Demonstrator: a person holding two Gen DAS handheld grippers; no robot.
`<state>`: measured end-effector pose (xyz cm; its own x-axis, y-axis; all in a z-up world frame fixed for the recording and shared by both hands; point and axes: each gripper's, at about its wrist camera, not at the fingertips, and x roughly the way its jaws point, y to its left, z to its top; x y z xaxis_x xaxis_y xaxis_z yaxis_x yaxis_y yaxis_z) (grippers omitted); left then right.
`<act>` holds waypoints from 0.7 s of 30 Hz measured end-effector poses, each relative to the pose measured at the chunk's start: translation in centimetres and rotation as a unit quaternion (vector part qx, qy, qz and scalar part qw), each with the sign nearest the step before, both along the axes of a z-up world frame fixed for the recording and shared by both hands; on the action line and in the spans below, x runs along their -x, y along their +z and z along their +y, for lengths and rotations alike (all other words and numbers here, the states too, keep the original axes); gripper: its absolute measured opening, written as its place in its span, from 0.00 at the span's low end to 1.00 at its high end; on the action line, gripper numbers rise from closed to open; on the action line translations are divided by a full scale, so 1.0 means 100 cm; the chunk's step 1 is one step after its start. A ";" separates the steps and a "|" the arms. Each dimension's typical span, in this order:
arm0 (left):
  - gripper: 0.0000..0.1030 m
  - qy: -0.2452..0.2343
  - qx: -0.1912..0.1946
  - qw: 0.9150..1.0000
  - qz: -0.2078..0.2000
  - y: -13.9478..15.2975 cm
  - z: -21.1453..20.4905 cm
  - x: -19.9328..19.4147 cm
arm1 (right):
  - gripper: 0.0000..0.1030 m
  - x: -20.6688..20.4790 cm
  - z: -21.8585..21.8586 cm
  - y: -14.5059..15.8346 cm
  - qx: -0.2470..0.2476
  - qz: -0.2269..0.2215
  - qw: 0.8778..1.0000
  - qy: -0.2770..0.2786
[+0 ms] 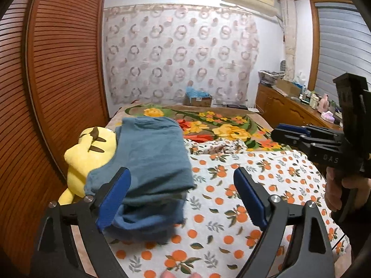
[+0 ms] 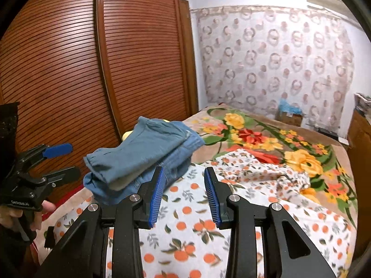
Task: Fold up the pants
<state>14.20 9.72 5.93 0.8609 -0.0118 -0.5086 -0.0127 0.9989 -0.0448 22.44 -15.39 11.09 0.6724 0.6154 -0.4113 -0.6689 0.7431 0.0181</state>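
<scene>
**Ana:** Left wrist view: the left claw point(image 1: 182, 199) stands spread wide, its ribbed blue pads point(image 1: 113, 200) on black arms. Nothing is pinched; the left pad sits in front of the pants' near edge, and whether it touches them cannot be told.

**Ben:** And the pants point(image 1: 153, 159)?

**Ana:** Soft blue cloth, folded into a thick, roughly rectangular stack on the bed point(image 1: 231, 185), partly lying over a yellow plush toy point(image 1: 89, 153) at the bed's left edge.

**Ben:** Right wrist view?

**Ana:** The right claw point(image 2: 184, 199) is partly open, with only the orange-print sheet point(image 2: 185, 227) showing in the gap. The pants point(image 2: 143, 153) lie just beyond its left finger, layers stacked, hem edges showing.

**Ben:** Farther out?

**Ana:** A plush floral blanket point(image 2: 266, 139), a slatted wooden wardrobe point(image 2: 69, 69), and a ring-patterned curtain point(image 2: 278, 58).
</scene>
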 end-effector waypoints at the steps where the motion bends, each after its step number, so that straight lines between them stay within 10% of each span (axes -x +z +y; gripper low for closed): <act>1: 0.88 0.002 -0.003 1.000 0.001 0.000 -0.003 0.001 | 0.35 0.007 -0.002 0.000 -0.001 -0.001 1.000 -0.005; 21: 0.88 -0.053 -0.006 0.999 -0.004 -0.008 -0.069 0.042 | 0.52 0.120 -0.036 -0.011 -0.003 -0.012 0.996 -0.086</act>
